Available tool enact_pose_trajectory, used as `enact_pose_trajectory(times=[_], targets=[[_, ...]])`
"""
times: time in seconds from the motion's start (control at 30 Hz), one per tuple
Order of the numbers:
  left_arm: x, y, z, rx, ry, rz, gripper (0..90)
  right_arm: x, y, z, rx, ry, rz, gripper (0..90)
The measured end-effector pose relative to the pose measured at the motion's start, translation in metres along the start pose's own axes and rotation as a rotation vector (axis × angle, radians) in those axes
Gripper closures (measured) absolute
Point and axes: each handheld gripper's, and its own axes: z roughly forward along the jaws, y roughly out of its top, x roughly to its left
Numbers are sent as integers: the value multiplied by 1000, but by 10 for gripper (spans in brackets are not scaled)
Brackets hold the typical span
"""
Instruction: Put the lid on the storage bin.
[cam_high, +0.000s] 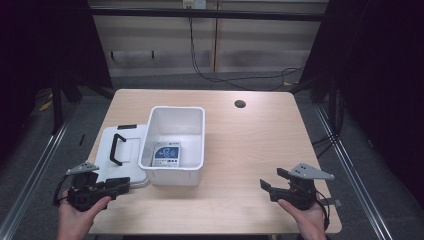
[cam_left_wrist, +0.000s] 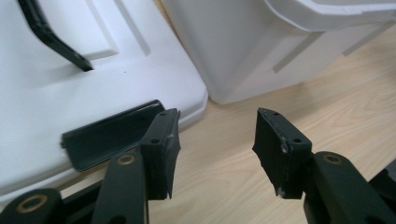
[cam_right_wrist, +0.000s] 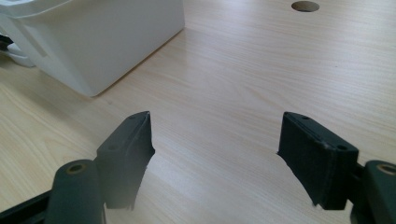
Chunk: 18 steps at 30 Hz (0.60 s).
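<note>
A white plastic bin (cam_high: 195, 131) stands in the middle of the wooden table (cam_high: 250, 145), with a blue-and-white box (cam_high: 166, 154) lying flat inside it. The bin's white lid (cam_high: 131, 147) lies flat against its left side, black handle (cam_high: 117, 148) facing up. My left gripper (cam_high: 121, 184) is open at the lid's near corner with nothing between its jaws. In the left gripper view, the left gripper (cam_left_wrist: 215, 121) hovers over bare wood by the lid's black latch (cam_left_wrist: 112, 133) and the bin (cam_left_wrist: 261, 46). At the front right, my right gripper (cam_high: 272, 180) (cam_right_wrist: 217, 121) is open and holds nothing.
A round cable hole (cam_high: 240, 104) sits near the table's far edge. Bare wood stretches between the bin and the right gripper. Dark floor, metal rails and trailing cables surround the table.
</note>
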Motion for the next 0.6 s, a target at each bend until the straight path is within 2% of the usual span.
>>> enact_pose_trajectory(times=[0.07, 0.23, 0.3, 0.37, 0.4, 0.43, 0.5, 0.57, 0.6], targets=[[3, 3, -2, -1, 2, -15, 498, 0, 0, 0, 0, 3, 4, 248], [5, 7, -2, 7, -9, -21, 505, -1, 0, 0, 5, 3, 12, 240], [5, 10, -2, 16, -18, -21, 504, 0, 0, 0, 4, 8, 17, 234], [7, 13, -2, 22, -34, -38, 492, 0, 0, 0, 3, 5, 16, 230], [9, 17, -5, 12, -42, -55, 516, 1, 0, 1, 3, 3, 17, 225], [9, 17, -5, 12, -42, -55, 536, 1, 0, 1, 3, 3, 17, 225], [10, 23, -10, 3, 2, -42, 534, 1, 0, 0, 9, 1, 13, 221], [12, 29, -15, -2, -1, -37, 518, 2, 0, 1, 12, 1, 10, 220], [13, 35, -18, 11, 24, -28, 517, 2, 0, 1, 11, 1, 11, 219]])
